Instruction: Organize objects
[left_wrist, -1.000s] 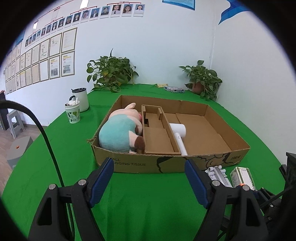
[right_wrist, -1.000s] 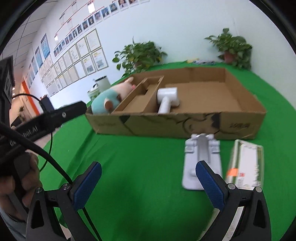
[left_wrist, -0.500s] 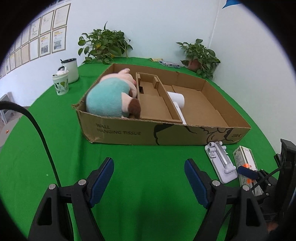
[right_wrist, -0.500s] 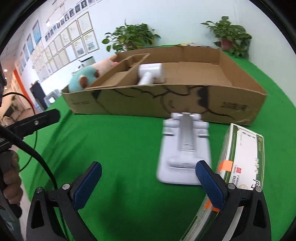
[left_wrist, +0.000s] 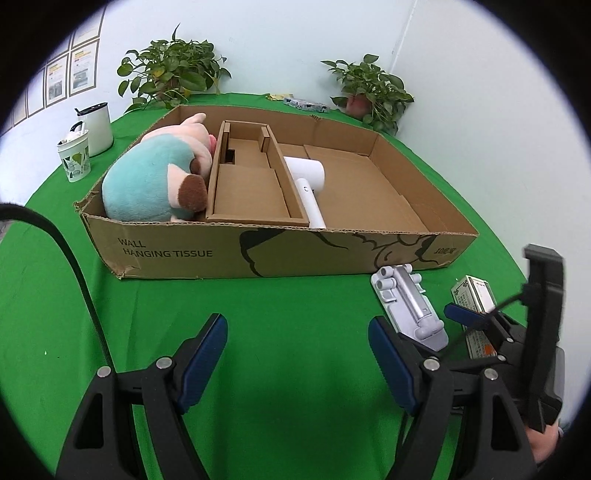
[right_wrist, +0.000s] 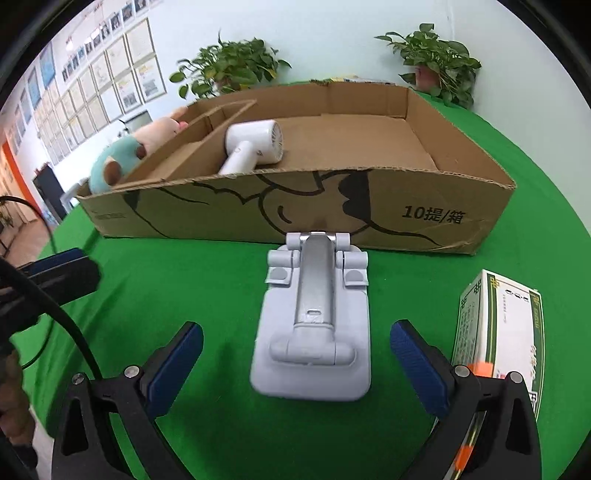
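A flat cardboard box (left_wrist: 184, 247) (right_wrist: 424, 218) lies on the green table. In it are a plush pig (left_wrist: 155, 181) (right_wrist: 122, 155) at the left and a white hair dryer (left_wrist: 308, 181) (right_wrist: 255, 144) in the middle. A white folded phone stand (right_wrist: 314, 317) (left_wrist: 406, 302) lies in front of the box. A green-and-white carton (right_wrist: 498, 325) (left_wrist: 476, 306) lies to its right. My right gripper (right_wrist: 295, 362) is open, its fingers either side of the stand's near end. My left gripper (left_wrist: 297, 354) is open and empty over bare cloth.
A white kettle (left_wrist: 96, 127) and a paper cup (left_wrist: 75, 158) stand at the far left. Two potted plants (left_wrist: 170, 74) (left_wrist: 369, 92) stand at the back by the wall. My left gripper's tip (right_wrist: 62, 273) shows in the right wrist view.
Both grippers have moved lower and nearer the table. The right gripper has come forward and left, so the phone stand now lies between its open fingers.
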